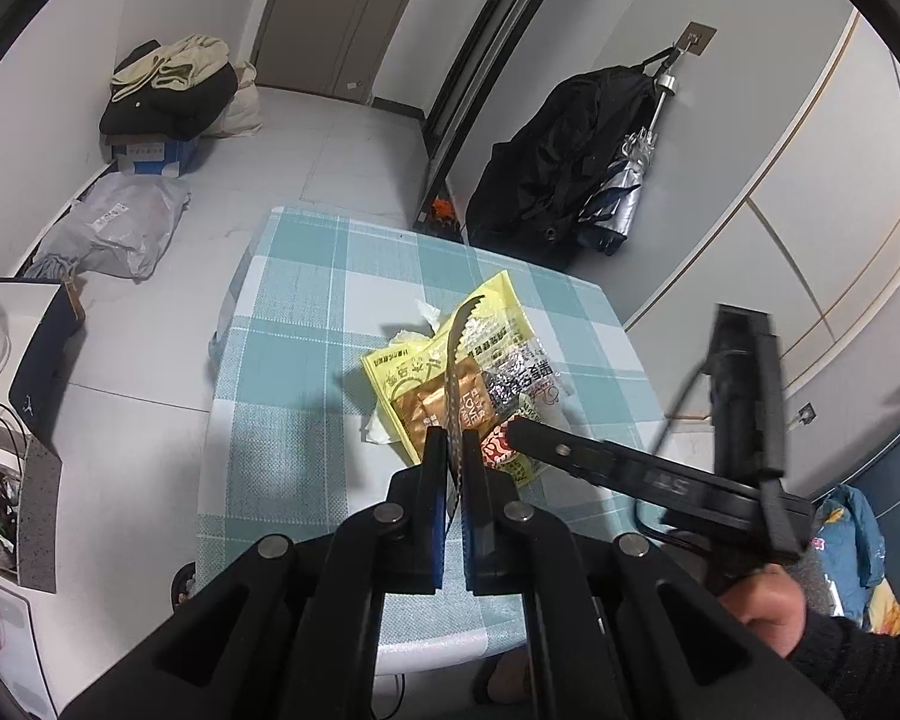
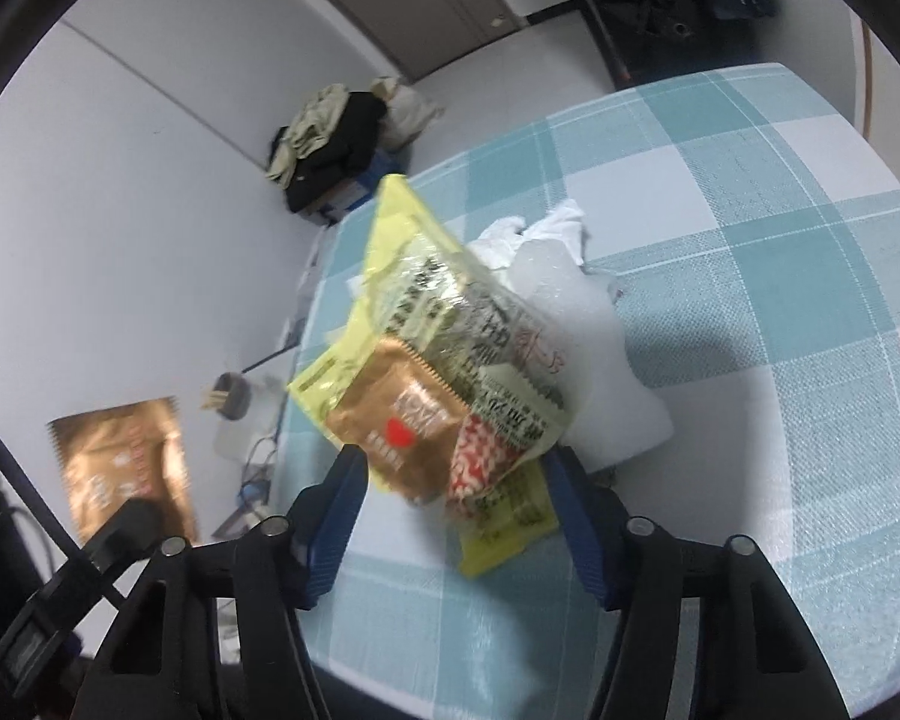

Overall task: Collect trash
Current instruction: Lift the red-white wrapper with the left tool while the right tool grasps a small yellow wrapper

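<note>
Left hand-held gripper [image 1: 453, 468]: clamped on a brown sachet [image 1: 455, 360], lifted.
Right hand-held gripper [image 2: 450, 480]: jaws apart around the wrapper pile [image 2: 450, 348] on the worktop [image 2: 780, 240].
Remaining: wrappers and white tissue [image 2: 546, 228] uncollected.

Checked tablecloth [image 1: 294, 324]; black bag [image 1: 546, 174] by folded umbrella [image 1: 624, 192] — clothes pile [image 1: 168, 84].

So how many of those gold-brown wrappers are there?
2. One gold-brown wrapper is clamped edge-on in the left tongs; the other lies on the yellow packet. The pile may hide more.
</note>
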`<state>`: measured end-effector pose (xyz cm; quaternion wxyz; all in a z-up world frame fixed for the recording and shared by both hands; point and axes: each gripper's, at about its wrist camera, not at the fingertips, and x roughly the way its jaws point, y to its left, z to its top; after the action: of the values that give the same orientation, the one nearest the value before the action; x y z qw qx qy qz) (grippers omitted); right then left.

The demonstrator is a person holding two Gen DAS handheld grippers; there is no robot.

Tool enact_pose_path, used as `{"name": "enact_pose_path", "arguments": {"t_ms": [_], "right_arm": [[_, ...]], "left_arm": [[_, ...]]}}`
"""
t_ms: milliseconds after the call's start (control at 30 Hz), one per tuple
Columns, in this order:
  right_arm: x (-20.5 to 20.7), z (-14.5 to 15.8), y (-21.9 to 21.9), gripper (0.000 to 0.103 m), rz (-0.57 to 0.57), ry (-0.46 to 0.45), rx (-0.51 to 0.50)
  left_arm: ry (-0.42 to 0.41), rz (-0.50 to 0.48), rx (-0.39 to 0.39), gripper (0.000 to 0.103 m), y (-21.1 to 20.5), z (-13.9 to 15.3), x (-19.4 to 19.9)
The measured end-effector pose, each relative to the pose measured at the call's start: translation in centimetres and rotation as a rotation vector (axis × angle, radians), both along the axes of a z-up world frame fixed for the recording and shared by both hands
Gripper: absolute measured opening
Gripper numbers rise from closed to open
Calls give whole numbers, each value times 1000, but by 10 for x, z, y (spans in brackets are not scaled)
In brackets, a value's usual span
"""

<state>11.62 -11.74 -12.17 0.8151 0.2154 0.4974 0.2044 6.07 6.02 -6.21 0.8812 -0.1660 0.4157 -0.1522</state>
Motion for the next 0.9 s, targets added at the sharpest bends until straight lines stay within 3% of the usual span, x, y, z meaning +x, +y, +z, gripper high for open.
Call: {"name": "enact_pose_path", "arguments": {"t_ms": [67, 133, 267, 400, 533, 900], "right_arm": [[4, -3, 2, 60, -15, 5, -22], [7, -7, 4, 52, -32, 27, -48], [9, -11, 4, 29, -55, 29, -78], [8, -11, 0, 14, -54, 3, -90], [2, -5, -2, 9, -34, -26, -82], [-18, 10, -21, 8, -13, -88, -44]], "left_arm": [[-2, 6, -3, 0, 2, 1, 1], [-1, 11, -9, 0, 3, 1, 0], [-9, 16, -19, 0, 6, 2, -2], [-10, 12, -11, 0, 2, 2, -2], [-14, 6, -8, 0, 0, 4, -3], [-8, 14, 18, 0, -6, 3, -5]]}}
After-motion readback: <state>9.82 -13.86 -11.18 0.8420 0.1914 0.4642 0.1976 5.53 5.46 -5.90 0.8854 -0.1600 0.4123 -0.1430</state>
